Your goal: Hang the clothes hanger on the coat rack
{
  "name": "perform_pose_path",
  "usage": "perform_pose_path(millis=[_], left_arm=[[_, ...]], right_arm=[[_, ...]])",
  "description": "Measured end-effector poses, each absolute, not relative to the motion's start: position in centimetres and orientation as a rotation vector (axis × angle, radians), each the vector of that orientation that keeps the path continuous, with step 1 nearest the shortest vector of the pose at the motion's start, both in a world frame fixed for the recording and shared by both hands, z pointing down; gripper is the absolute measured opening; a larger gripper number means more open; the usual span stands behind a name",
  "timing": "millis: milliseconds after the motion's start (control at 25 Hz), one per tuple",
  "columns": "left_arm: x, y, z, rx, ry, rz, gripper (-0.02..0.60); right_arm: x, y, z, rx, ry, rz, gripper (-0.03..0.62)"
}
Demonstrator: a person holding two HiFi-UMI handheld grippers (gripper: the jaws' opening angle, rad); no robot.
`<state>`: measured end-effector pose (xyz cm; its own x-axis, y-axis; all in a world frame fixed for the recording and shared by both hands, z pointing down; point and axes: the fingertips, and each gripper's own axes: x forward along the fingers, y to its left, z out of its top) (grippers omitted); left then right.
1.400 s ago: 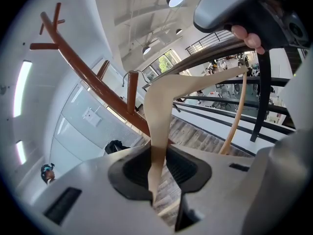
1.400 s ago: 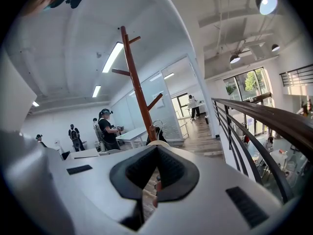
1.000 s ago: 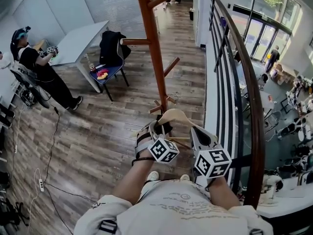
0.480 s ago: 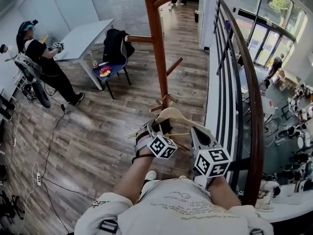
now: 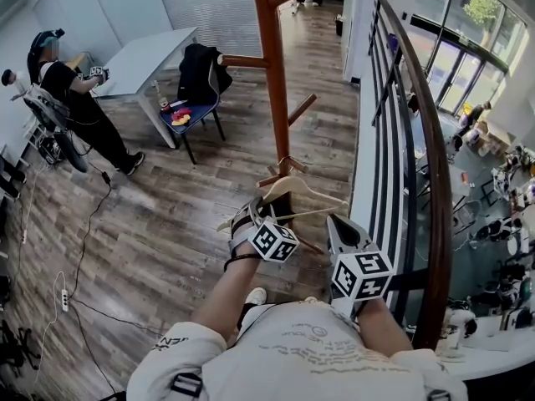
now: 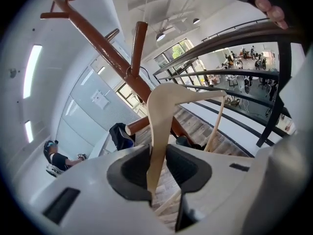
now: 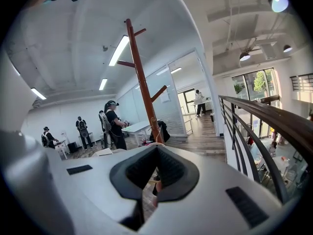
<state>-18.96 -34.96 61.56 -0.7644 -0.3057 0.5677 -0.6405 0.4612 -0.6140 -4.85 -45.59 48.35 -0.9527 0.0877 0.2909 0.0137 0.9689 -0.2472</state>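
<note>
A pale wooden hanger (image 5: 294, 189) with a metal hook is held low in front of the brown coat rack (image 5: 272, 73); its hook is close to the pole's foot. My left gripper (image 5: 266, 210) is shut on one arm of the hanger (image 6: 161, 111), which runs up between the pads (image 6: 134, 168) toward the coat rack's pegs (image 6: 105, 48). My right gripper (image 5: 335, 224) hangs beside the hanger's right end, apart from it. In the right gripper view my right gripper (image 7: 156, 153) has its pads together with nothing between them, and the coat rack (image 7: 141, 82) stands ahead.
A dark curved railing (image 5: 422, 140) runs close along the right. A chair with a black jacket (image 5: 196, 82) and a white table (image 5: 138, 61) stand behind the rack. A person (image 5: 67, 107) sits at far left. Cables (image 5: 84, 257) lie on the wood floor.
My left gripper has carried the hanger forward toward the rack's pole. The hanger's right end has moved away from the right gripper, which has stayed in place.
</note>
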Motion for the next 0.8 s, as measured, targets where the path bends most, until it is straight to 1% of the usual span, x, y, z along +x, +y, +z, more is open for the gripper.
perform_pose_path(millis=[240,600,720,800], left_arm=[[-19.1,-35.2,61.9,0.825,-2.333,1.193,0.1],[-17.9,-34.8,63.4,0.86,-2.341,1.069,0.101],[-17.4,-34.9,63.1,0.908,-2.358,0.959,0.101],[-16.6,-35.3,62.5,0.959,-2.383,0.826,0.101]], right_arm=[[-4.9,-45.5,48.5,-0.064,-2.809,0.352,-0.002],[-4.5,-45.3,49.4,-0.068,-2.793,0.339,-0.002],[-4.5,-45.1,49.6,-0.076,-2.788,0.336,-0.002],[-4.3,-45.0,49.8,-0.081,-2.786,0.338,-0.002]])
